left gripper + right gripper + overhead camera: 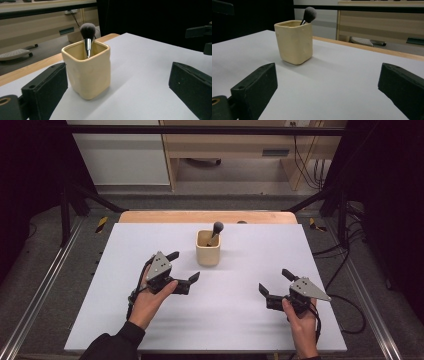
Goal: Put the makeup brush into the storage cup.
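White sheeting covers the table (210,320), with a wooden edge at its far side. Near that far edge stands a cream square cup (208,248) holding a makeup brush (216,231) — bristles up, handle leaning on the rim. The left gripper (184,266) sits just beside the cup on its near left, jaws spread, holding nothing. The right gripper (274,281) — jaws also spread and empty — lies well apart, toward the near right.

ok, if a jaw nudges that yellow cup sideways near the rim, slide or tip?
The cup is taller than wide, so a high push probably tips it. Its flat base on the smooth sheet may slide first. The brush leans loosely, likely shifting.
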### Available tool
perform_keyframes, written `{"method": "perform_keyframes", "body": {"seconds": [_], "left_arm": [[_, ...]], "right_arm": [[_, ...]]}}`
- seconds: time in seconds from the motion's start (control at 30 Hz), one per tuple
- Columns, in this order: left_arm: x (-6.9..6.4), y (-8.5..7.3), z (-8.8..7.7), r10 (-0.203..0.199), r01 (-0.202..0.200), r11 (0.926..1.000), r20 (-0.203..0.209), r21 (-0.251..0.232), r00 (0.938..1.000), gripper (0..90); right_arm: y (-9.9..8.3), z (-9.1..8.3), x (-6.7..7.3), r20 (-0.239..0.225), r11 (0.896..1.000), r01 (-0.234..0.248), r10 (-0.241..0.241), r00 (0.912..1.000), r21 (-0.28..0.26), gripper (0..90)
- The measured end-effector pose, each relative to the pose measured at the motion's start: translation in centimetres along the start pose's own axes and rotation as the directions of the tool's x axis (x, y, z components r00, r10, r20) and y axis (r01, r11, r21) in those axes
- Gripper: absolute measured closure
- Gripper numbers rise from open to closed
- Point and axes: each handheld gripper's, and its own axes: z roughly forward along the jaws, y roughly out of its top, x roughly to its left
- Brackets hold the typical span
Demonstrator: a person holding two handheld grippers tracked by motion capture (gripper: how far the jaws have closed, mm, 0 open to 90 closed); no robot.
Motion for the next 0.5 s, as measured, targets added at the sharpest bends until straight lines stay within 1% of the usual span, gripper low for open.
{"method": "perform_keyframes", "body": {"seconds": [0.07, 0.13, 0.33, 0.4, 0.5], "left_arm": [[0.3, -0.2, -0.5, -0.002, 0.002, 1.0, -0.006, -0.002, 1.0, 1.8], [0.7, -0.3, -1.2, 0.004, -0.004, 1.0, -0.014, -0.003, 0.9999, 1.8], [1.7, -1.0, -3.1, -0.001, 0.001, 0.9999, -0.036, -0.011, 0.9994, 1.9], [2.1, -1.2, -3.8, -0.002, 0.001, 0.9999, -0.041, -0.012, 0.9992, 1.9], [2.7, -1.6, -4.8, -0.001, 0.0, 0.9998, -0.055, -0.018, 0.9985, 1.9]], "right_arm": [[0.2, 0.1, 0.1, -0.006, 1.0, 0.006, -0.006, 1.0, 0.007, 2.8], [0.3, 0.1, 0.2, -0.007, 1.0, -0.001, 0.001, 1.0, 0.02, 2.9], [0.8, -0.1, -0.2, -0.009, 0.999, 0.013, -0.012, 0.9999, 0.048, 3.3], [1.1, -0.3, -0.3, -0.011, 0.999, 0.006, -0.005, 0.9999, 0.05, 3.3], [1.5, -0.6, -0.5, -0.002, 0.999, 0.01, -0.01, 0.9999, 0.048, 3.3]]}}
